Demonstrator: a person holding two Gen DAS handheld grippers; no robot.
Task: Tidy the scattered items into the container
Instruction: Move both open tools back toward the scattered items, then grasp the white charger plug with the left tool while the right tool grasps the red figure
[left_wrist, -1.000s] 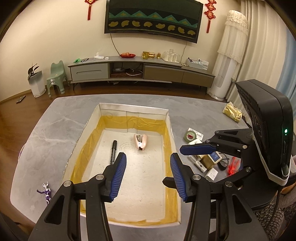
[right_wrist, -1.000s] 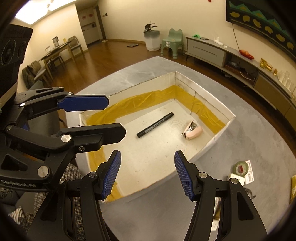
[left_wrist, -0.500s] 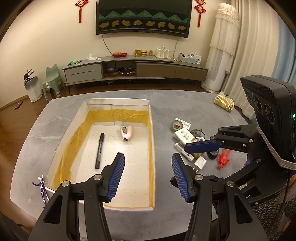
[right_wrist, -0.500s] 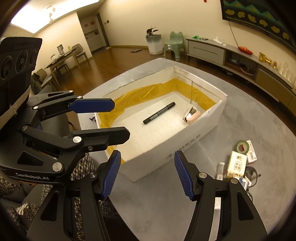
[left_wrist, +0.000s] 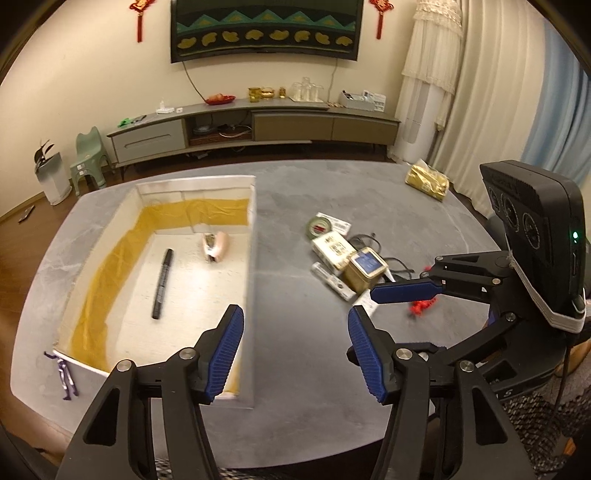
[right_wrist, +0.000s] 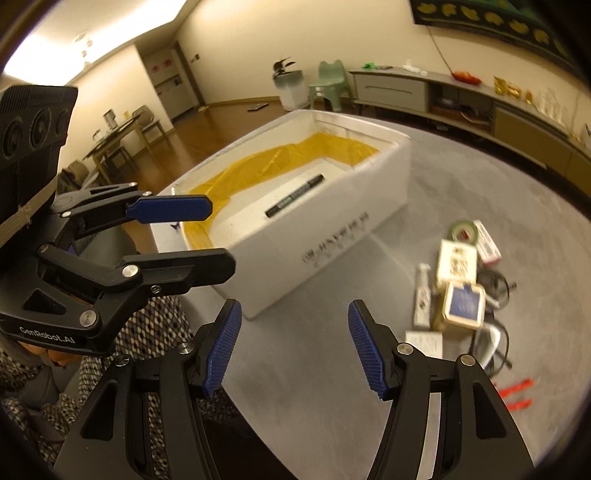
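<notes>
I have both grippers hanging wide open and empty over the grey stone-look table (left_wrist: 303, 354). The left gripper (left_wrist: 295, 350) sits just past the near right corner of the box (left_wrist: 251, 295), whose right wall runs straight ahead beside my left finger. The box is a long white foam rectangle with yellow film lining its inner walls, its long axis running away from me. Inside, ahead and left of the fingers, a black marker (left_wrist: 161, 284) lies flat along that same axis, and beyond it a small pink stapler (left_wrist: 215, 246) rests near the far wall.

Ahead and right of the left fingers lies the scattered pile: a green tape roll (left_wrist: 320, 226), a white carton (left_wrist: 332, 251), a square gold tin with a blue lid (left_wrist: 365, 273), a tangle of black cable (left_wrist: 397, 264) and something small and red (left_wrist: 421, 306), too blurred to name. A crinkled gold packet (left_wrist: 426, 180) lies further off.

The right gripper (right_wrist: 295, 350) floats over bare table, the box ahead-left, the tin just right of its right finger.
</notes>
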